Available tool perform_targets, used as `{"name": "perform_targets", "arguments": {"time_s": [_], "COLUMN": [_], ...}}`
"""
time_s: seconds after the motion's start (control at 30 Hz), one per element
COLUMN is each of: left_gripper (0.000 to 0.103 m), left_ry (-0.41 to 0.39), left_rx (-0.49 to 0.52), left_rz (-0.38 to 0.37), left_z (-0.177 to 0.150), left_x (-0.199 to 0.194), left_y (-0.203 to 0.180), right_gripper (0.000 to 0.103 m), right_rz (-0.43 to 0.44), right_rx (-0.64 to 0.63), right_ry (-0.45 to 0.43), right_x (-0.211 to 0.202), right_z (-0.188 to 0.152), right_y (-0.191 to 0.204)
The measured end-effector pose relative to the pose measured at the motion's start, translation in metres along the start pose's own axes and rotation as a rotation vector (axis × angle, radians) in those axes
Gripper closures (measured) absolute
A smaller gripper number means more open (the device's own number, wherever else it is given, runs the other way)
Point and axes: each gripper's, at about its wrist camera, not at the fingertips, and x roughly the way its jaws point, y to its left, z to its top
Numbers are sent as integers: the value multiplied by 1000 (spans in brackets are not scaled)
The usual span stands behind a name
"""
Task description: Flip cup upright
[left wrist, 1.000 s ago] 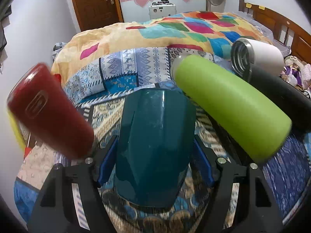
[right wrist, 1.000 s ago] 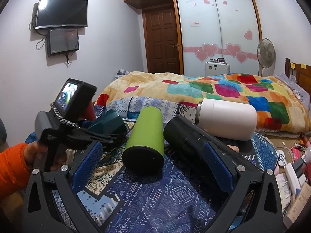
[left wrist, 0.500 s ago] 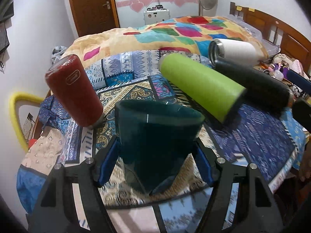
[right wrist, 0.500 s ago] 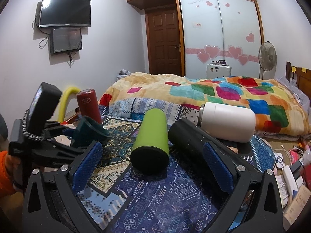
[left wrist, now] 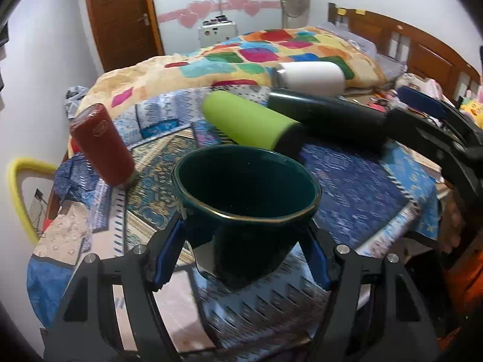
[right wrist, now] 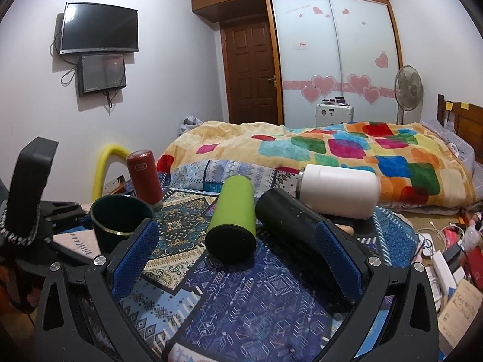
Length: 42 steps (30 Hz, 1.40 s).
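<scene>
So the dark green cup [left wrist: 246,208] is pinched between the blue pads of the left gripper [left wrist: 244,250], mouth facing up and only slightly tipped toward the camera, so its long axis is basically vertical already. From the left wrist view it sits dead center at 12 o'clock from the fingers, right up against them. It can't really be told whether its base is touching the patterned cloth [left wrist: 356,187] or is held just above it; the bottom looks a bit blurred there.

The cup [right wrist: 120,221] is also seen from the right wrist view, off at about 10 o'clock, well apart from the right gripper [right wrist: 238,259]. That one is spread wide with nothing between its pads, and it's pointed at the lying green bottle [right wrist: 232,218] and black bottle [right wrist: 299,235] instead. A white bottle [right wrist: 338,190] is lying at 1 o'clock behind them, and a red bottle [right wrist: 145,178] is standing at 11.

The left hand is clearly the nearer one, so what's probably left is just the cup being set straight down on the cloth and let go of, if the tilt gets evened out first.
</scene>
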Motion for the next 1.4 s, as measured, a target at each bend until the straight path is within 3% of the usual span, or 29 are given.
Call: {"name": "perform_targets", "arguments": {"time_s": [0.23,0.67,0.87,1.03,1.23,1.4], "left_gripper": [31,32,32,31,30,21], "left_ry": [37,58,50,41,-48,-109], "left_rx": [63,34,52,75,32,-48], "left_rz": [-62,-177,-193,-182,-189,-82], "left_z": [-4,11,11,10,14,10], "left_x": [9,49,56,52,21,4], "left_y": [-32,-54,-66,-70,-50,-11], "right_gripper": [0,0,0,0,0,0], "right_rz": [-30,-111,-135,-145,-144,-127], "right_rx": [3,-19,-2,19,35,37], "right_ry": [13,61,105,115,115,154], "right_x": [-11,-12,-11,-13,-12,1], "right_z": [-10,-26,-37,-41,-39,-44], "right_y": [-8,-25,-34,-40,-40,-37]}}
